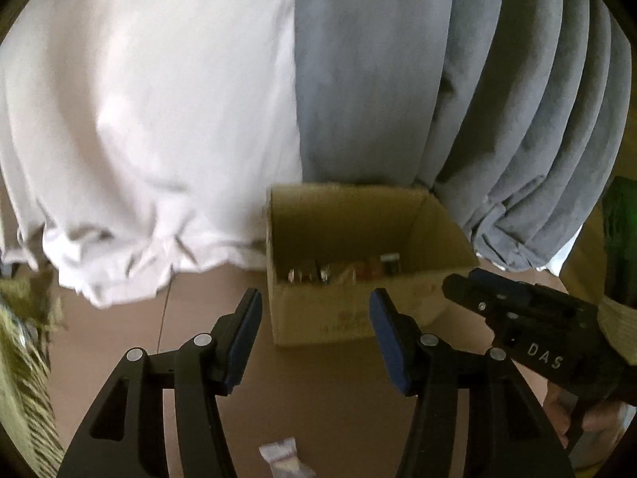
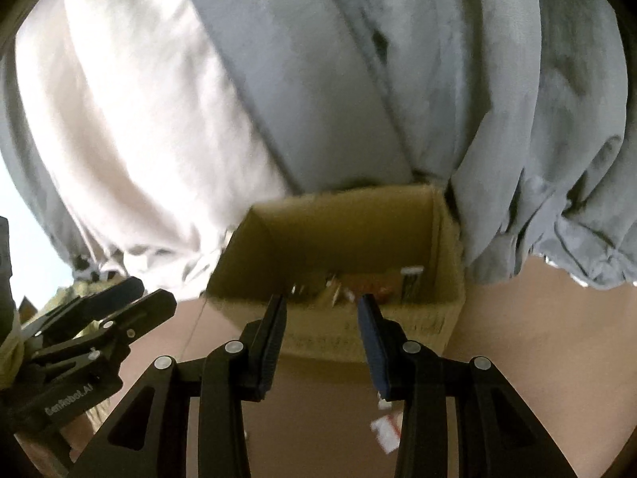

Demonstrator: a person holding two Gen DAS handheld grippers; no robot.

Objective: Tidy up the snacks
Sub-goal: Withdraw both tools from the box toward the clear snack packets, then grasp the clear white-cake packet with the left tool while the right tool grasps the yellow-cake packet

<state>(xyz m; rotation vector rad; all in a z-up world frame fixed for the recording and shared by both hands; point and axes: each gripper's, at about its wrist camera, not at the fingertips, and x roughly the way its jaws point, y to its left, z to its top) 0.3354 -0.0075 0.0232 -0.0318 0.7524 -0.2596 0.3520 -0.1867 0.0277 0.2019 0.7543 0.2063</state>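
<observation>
An open cardboard box (image 1: 418,290) stands on the brown surface against the curtains. Several snack packets (image 1: 342,271) lie in its bottom. My left gripper (image 1: 316,304) hovers just short of the box's near wall, open, with nothing between its blue pads. My right gripper (image 2: 322,306) is beside it on the right, also open and empty, facing the same box (image 2: 350,231) and the snacks (image 2: 358,283) inside. Each gripper shows in the other's view: the right gripper (image 1: 464,279) and the left gripper (image 2: 153,292). A small white and red packet (image 1: 282,454) lies on the surface below the fingers, blurred; a similar white and red packet (image 2: 386,430) lies under the right gripper.
A white curtain (image 1: 139,119) and a grey curtain (image 1: 438,79) hang behind the box and bunch on the surface. A patterned olive thing (image 1: 24,358) sits at the left edge. A hand (image 1: 577,410) grips the right gripper's handle.
</observation>
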